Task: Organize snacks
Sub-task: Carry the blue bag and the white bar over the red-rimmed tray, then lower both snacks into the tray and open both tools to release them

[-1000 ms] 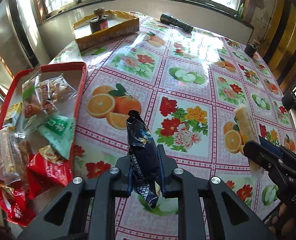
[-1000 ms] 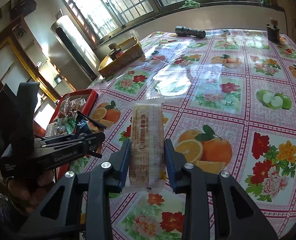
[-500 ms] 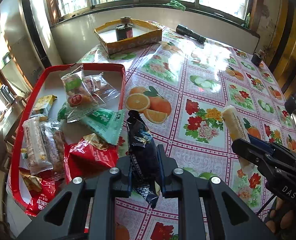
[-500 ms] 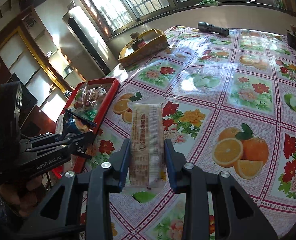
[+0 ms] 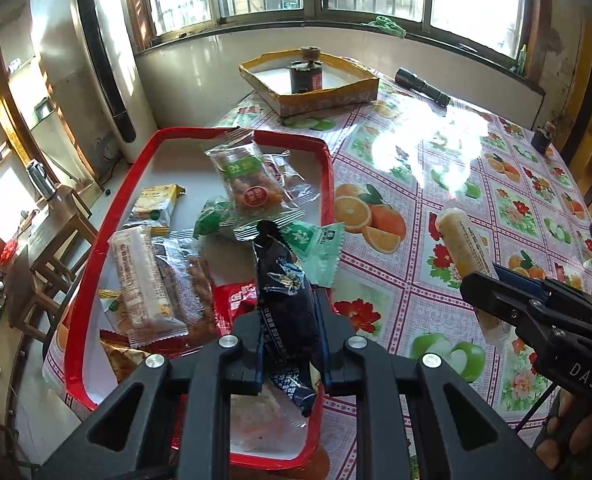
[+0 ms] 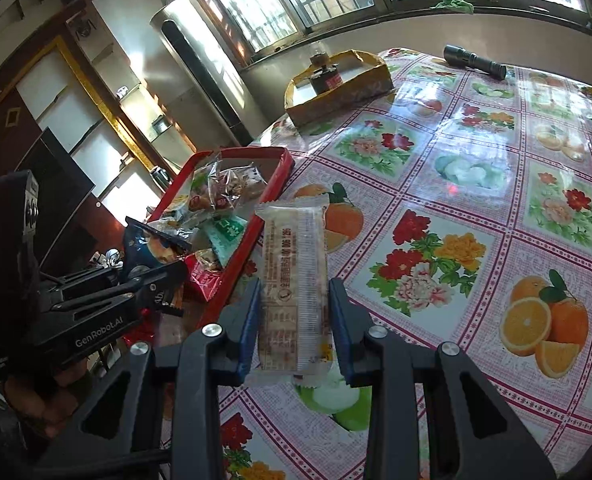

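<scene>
The red tray (image 5: 327,168) at the bench's (image 5: 415,280) left edge holds mixed snack packets. Above its near end, the left claw (image 5: 290,340) pinches a dark packet (image 5: 284,296). To the right, over the bench, the right claw (image 6: 296,320) grips a pale bar (image 6: 296,264).
</scene>
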Demonstrator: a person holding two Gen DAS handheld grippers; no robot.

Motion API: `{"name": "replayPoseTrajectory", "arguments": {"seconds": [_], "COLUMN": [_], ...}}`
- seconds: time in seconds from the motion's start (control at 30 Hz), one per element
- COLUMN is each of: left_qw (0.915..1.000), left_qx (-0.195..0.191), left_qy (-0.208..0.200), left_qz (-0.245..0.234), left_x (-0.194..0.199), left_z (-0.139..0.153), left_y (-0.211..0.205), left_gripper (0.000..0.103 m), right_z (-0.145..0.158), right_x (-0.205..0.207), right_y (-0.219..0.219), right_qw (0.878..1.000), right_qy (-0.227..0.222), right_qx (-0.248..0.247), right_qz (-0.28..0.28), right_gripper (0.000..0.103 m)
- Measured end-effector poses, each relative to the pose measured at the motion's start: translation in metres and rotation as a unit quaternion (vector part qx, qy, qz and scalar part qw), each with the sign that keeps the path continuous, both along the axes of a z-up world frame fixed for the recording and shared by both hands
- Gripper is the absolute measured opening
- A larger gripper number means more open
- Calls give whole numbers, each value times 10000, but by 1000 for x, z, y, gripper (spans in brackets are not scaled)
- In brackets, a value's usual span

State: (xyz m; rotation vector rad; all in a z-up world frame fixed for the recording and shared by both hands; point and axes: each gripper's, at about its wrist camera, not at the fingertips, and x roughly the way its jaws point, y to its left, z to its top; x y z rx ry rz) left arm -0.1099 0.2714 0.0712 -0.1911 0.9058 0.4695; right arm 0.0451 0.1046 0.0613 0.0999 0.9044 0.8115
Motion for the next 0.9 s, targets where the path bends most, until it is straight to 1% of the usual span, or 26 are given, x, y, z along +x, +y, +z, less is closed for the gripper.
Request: {"name": "replayPoseTrajectory", "arguments": {"seconds": [0.3,0.6,0.9], "left_qw": [9995,9981,9973], "left_qx": [104,28,-99], "left_qy": [-59,-91,-85], "left_qz": [293,613,719], "left_x": [-11,-20,-22], "left_z": [4,4,1], "left_y": [29,62,78], "left_gripper": [18,18,18], "right_z": [1,8,10], "right_x": [3,12,22], "right_y": [48,100,141], "right_qw": [9993,9974,9952], "right_qy": [-7,-84,-113], "right_qx": [45,72,60], "right_qz": [380,719,971], "right_gripper": [35,35,35]}}
